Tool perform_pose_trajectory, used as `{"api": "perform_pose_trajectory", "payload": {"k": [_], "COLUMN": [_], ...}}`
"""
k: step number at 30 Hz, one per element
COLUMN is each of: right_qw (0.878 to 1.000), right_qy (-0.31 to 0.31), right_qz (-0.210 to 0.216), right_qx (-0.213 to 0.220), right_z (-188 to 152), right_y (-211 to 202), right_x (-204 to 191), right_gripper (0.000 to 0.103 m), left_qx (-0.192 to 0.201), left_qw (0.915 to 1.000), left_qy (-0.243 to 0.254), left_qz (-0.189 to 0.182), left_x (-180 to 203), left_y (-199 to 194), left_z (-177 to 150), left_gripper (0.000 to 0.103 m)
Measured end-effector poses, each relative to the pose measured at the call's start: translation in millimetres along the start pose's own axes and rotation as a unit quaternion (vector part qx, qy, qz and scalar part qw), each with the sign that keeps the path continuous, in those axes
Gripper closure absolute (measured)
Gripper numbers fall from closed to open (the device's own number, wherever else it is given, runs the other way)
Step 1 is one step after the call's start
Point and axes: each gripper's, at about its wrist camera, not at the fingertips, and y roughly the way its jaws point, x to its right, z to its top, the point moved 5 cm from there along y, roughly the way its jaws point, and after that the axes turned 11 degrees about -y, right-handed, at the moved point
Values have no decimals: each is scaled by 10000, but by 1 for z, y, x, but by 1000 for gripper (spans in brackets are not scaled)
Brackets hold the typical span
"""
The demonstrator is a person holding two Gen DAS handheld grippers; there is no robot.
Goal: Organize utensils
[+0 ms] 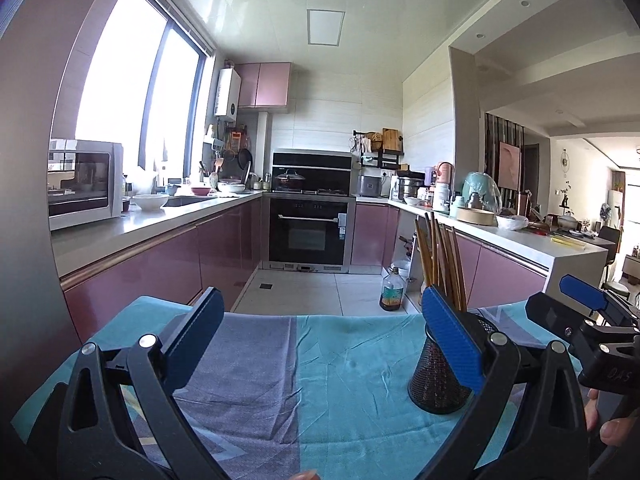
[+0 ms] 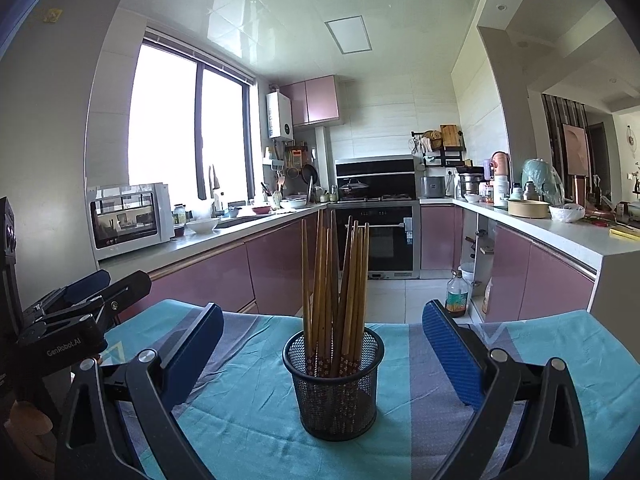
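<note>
A black mesh cup (image 2: 335, 388) stands upright on a teal and grey cloth (image 2: 248, 412). Several brown chopsticks (image 2: 336, 280) stand in it. My right gripper (image 2: 322, 320) is open and empty, with the cup a little ahead between its blue pads (image 2: 452, 356). In the left wrist view the cup (image 1: 438, 376) sits behind my left gripper's right pad (image 1: 452, 340), chopsticks (image 1: 440, 260) rising above it. My left gripper (image 1: 318, 308) is open and empty over bare cloth (image 1: 320, 380). The right gripper also shows at the right edge (image 1: 588, 312).
The table's far edge drops to a tiled kitchen floor (image 2: 392, 296). An oil bottle (image 1: 390, 288) stands on the floor by pink cabinets. A counter with a microwave (image 1: 84, 182) runs on the left; an oven (image 1: 310, 226) is at the back.
</note>
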Motion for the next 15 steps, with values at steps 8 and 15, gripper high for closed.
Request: {"api": "perform_pose_trajectory", "payload": {"k": [8,15], "right_qw": [10000,9999], "right_qy": [49,76], "right_qz": [-27,-30], "right_qx": [51,63], "right_z": [0,0], "right_y": [-3,-5], "right_x": [-1,0], "right_gripper": [7,7], "left_qx": [63,36], "left_qw": [10000,10000], "left_qy": [58,56], "left_qz": [47,37], "left_x": [1,2], "left_y": [-3,-3], "left_z": [0,-1], "left_gripper": [6,6]}}
